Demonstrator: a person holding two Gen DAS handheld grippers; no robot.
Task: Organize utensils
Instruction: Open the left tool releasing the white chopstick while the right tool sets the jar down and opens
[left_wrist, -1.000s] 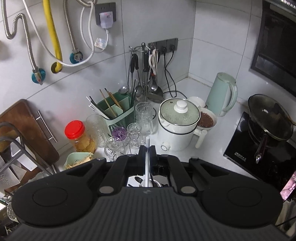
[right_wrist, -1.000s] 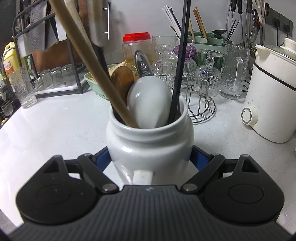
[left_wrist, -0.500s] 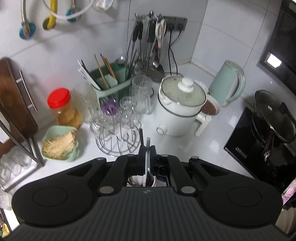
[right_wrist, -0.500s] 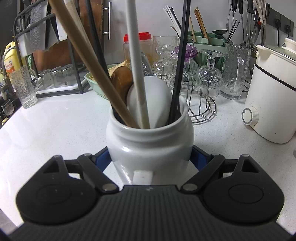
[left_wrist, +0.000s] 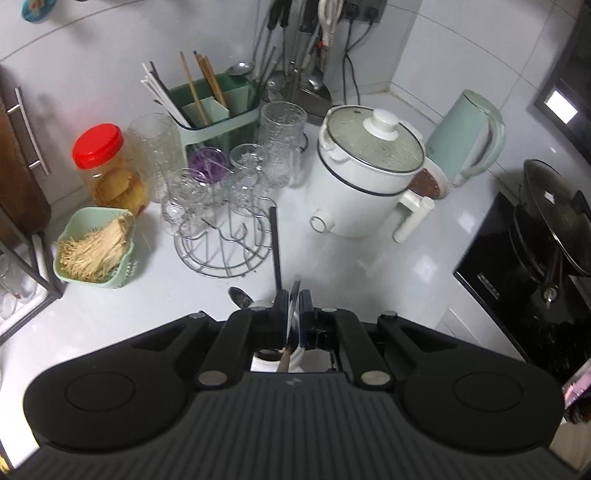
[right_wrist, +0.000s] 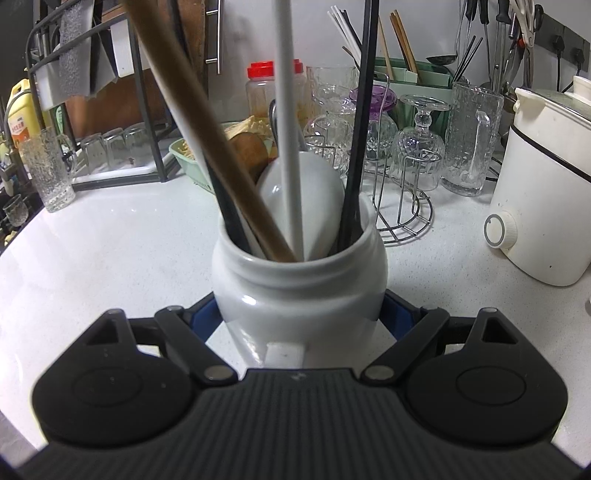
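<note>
On the white kitchen counter (right_wrist: 110, 240), we are clamping the white jar (right_wrist: 299, 288) with the right gripper (right_wrist: 299, 317) while the left gripper (left_wrist: 293, 314) is pinching a white utensil handle (right_wrist: 290, 147) standing inside it

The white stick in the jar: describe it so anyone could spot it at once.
Find the white ceramic jar clamped by the right gripper on the white counter. Several handles stand in it. The white stick is the thin, near-upright one in the middle, between the thick brown wooden handle and the black rod.
</note>
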